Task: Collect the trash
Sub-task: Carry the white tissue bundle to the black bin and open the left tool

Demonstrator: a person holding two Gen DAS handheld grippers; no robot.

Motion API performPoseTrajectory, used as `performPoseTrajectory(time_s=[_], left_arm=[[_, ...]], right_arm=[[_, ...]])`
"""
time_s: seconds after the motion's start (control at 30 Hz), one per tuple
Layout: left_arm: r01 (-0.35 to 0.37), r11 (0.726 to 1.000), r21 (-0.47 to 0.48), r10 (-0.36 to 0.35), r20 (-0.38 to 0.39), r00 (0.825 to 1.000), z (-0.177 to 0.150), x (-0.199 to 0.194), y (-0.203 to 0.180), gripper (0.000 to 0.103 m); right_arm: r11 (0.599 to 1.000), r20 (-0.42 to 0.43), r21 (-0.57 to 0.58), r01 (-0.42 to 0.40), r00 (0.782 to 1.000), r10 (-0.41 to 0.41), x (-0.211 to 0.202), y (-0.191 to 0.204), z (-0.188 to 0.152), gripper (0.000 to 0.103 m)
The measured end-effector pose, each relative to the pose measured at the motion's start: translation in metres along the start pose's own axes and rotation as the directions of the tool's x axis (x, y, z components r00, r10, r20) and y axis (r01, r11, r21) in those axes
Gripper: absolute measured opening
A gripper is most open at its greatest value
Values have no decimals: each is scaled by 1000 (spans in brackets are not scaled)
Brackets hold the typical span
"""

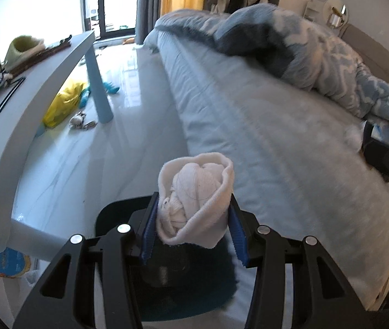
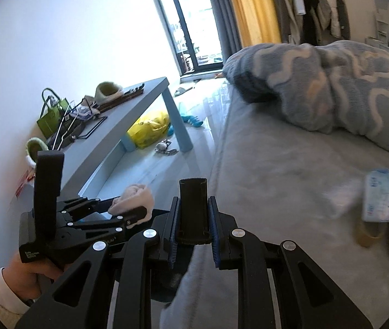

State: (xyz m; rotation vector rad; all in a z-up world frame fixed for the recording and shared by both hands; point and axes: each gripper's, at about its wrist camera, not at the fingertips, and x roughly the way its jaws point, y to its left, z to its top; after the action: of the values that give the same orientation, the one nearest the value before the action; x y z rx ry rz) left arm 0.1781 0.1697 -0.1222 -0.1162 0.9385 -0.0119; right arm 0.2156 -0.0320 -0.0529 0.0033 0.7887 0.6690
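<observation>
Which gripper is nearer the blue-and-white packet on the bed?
Right. The right gripper, shut on a black handle, has the blue-and-white packet just off its right; the left gripper, holding the white sock bundle, is farther left.

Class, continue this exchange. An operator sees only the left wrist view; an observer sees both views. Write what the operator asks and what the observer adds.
Operator: I see the left gripper holding a rolled sock. What is off to my right?
Observer: The right gripper is shut on a black flat object that stands upright.
Operator: And on the table, over by the wall?
Observer: A green bag stands there, out of your view.
</observation>
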Motion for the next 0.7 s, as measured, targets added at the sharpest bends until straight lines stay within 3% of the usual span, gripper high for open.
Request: performPoseTrajectory(time_s=[0.4,0.7], left_arm=[[-15,1000,-19,12,-161,987,-30,23,49,51],[-15,1000,-24,10,-175,985,-42,20,73,69]], right_arm=[[998,-67,-43,-43,997,40,47,48,1,20],[997,-100,-55,-57,994,51,71,67,-1,20]])
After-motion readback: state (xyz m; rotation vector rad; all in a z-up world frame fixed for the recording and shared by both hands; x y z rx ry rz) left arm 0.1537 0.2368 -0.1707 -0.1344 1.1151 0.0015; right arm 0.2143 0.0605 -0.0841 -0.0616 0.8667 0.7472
